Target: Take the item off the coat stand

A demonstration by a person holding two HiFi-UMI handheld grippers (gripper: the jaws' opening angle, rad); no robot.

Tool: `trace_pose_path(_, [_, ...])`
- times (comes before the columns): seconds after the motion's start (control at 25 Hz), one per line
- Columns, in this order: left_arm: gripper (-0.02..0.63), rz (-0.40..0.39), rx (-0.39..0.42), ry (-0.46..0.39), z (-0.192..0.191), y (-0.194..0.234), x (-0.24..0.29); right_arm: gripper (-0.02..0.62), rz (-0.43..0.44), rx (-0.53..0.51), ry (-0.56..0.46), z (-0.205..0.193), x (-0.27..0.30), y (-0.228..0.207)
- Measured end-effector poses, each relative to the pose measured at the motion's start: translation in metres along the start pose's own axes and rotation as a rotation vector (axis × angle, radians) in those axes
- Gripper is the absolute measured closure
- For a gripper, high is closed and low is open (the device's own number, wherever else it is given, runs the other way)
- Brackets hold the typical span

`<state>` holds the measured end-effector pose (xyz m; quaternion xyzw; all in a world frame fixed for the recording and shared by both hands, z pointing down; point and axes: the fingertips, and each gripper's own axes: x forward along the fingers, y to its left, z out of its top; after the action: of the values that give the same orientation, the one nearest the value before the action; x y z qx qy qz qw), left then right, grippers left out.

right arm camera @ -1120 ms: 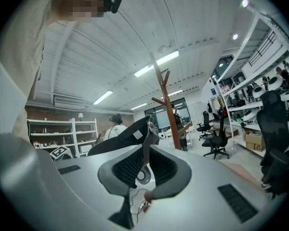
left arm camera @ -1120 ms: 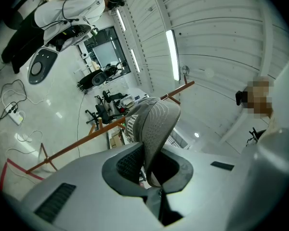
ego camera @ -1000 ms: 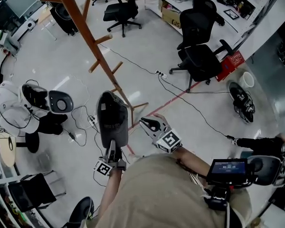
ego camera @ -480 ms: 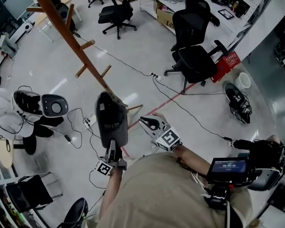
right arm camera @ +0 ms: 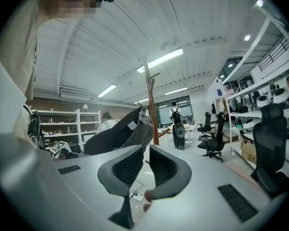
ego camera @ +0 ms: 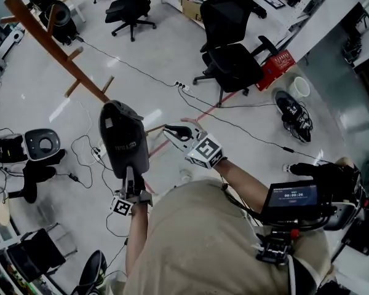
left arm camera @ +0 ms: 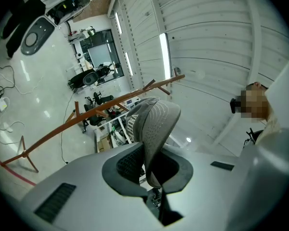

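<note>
Cap [ego camera: 124, 141], dark grey: hanging clear of the coat stand [ego camera: 56, 49], well apart from its wooden pole and pegs, and standing upright in front of the person. Left gripper [ego camera: 130, 178] is clamping the cap's lower edge, jaws nearly together on the fabric, so the crown is rising above them; judging by this, the lift-off is done. Right gripper [ego camera: 174, 131] is hovering just beside the cap, jaws a narrow gap apart with nothing between them, probably waiting as a spare. Cap is hiding the stand's lower pole in the head view; whether peak or band is being pinched is proving hard to tell. Office chairs [ego camera: 234, 60] and floor cables [ego camera: 234, 125] are lying beyond
</note>
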<state>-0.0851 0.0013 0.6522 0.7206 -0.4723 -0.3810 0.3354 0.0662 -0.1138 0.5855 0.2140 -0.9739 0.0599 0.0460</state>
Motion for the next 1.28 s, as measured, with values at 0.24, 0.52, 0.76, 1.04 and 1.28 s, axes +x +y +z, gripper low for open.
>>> trace_pose_path(0.24, [0.572, -0.041, 0.017, 0.001, -0.003, -0.01, 0.013, 0.546, 0.029, -0.049, 0.02, 0.02, 0.007, -0.003])
trace_pose_path(0.52, [0.572, -0.041, 0.02, -0.026, -0.002, -0.009, 0.022, 0.546, 0.046, -0.066, 0.006, 0.025, 0.007, -0.002])
trace_pose_path(0.76, [0.572, -0.003, 0.035, -0.031, -0.006, -0.04, 0.046, 0.546, 0.067, -0.043, -0.038, 0.063, -0.015, -0.018])
trace_pose_path(1.04, [0.572, 0.007, -0.014, -0.023, -0.021, -0.021, 0.033, 0.546, -0.081, 0.027, -0.084, 0.065, -0.045, -0.034])
trace_pose_path(1.28, [0.572, 0.017, 0.038, -0.113, 0.042, -0.037, 0.004, 0.546, -0.015, -0.042, -0.166, 0.121, -0.01, 0.015])
